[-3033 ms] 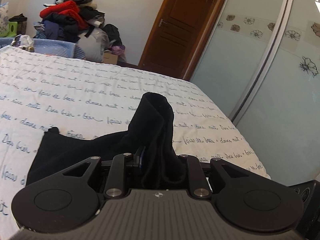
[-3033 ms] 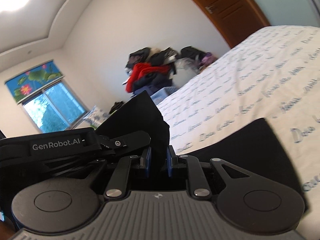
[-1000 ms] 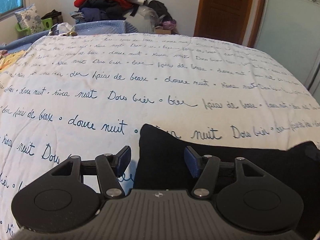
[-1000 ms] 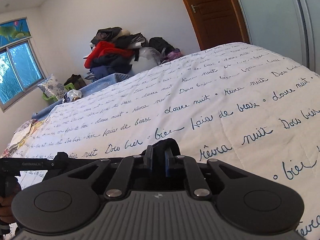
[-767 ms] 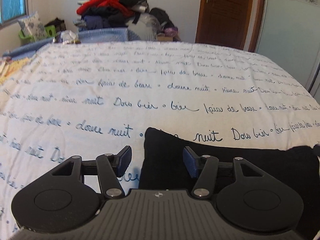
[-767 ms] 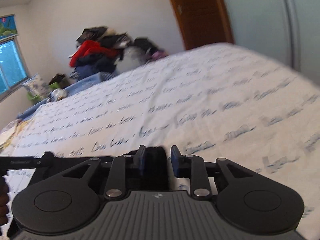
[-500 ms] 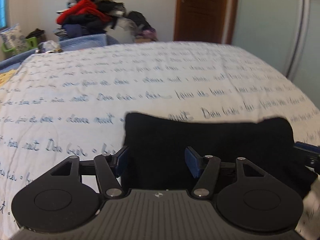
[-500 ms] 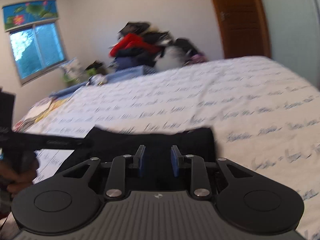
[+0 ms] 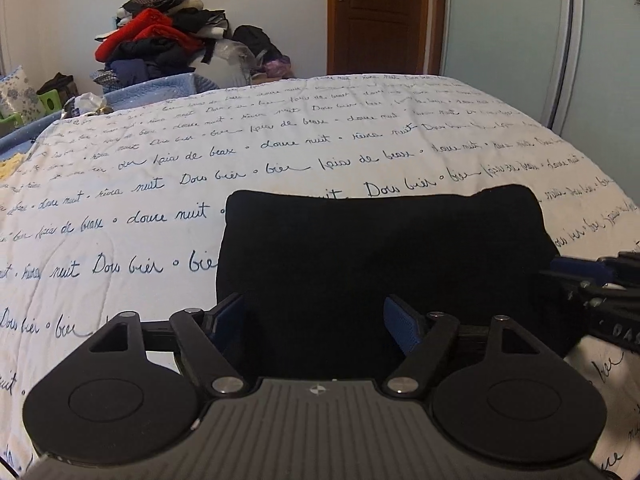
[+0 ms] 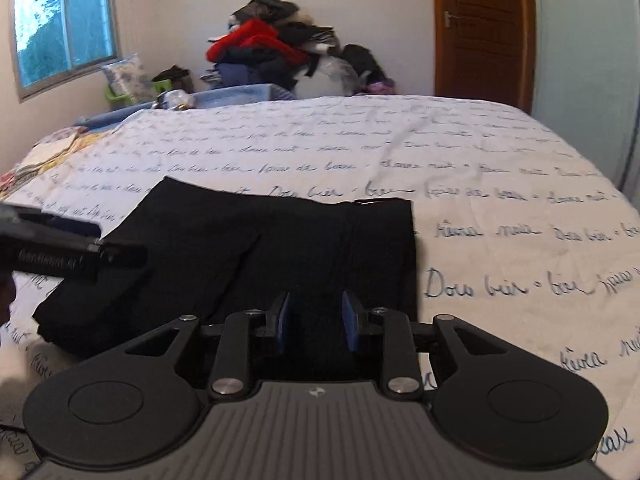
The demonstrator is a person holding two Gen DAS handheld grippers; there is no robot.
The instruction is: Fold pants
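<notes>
The black pants [image 9: 380, 248] lie flat on the bed as a folded rectangle, also seen in the right wrist view [image 10: 260, 248]. My left gripper [image 9: 316, 320] hovers over their near edge, its jaws opening wide, and no cloth is pinched between the blue pads [image 9: 400, 328]. My right gripper [image 10: 314, 320] is over the near right corner of the pants, open by a narrow gap with its pads off the cloth. Each gripper shows at the edge of the other's view: the right gripper [image 9: 592, 280] and the left gripper [image 10: 72, 256].
The white bedspread [image 9: 160, 168] with dark script covers the bed all around the pants. A pile of clothes [image 9: 160, 40] sits beyond the far edge. A wooden door [image 9: 380, 16] and glass wardrobe doors [image 9: 520, 60] stand at the back right, a window [image 10: 64, 28] at the left.
Both grippers held the pants lifted; the right one has since let go of the cloth. Both have drawn back, the left jaws have widened, and the pants now lie flat and folded.
</notes>
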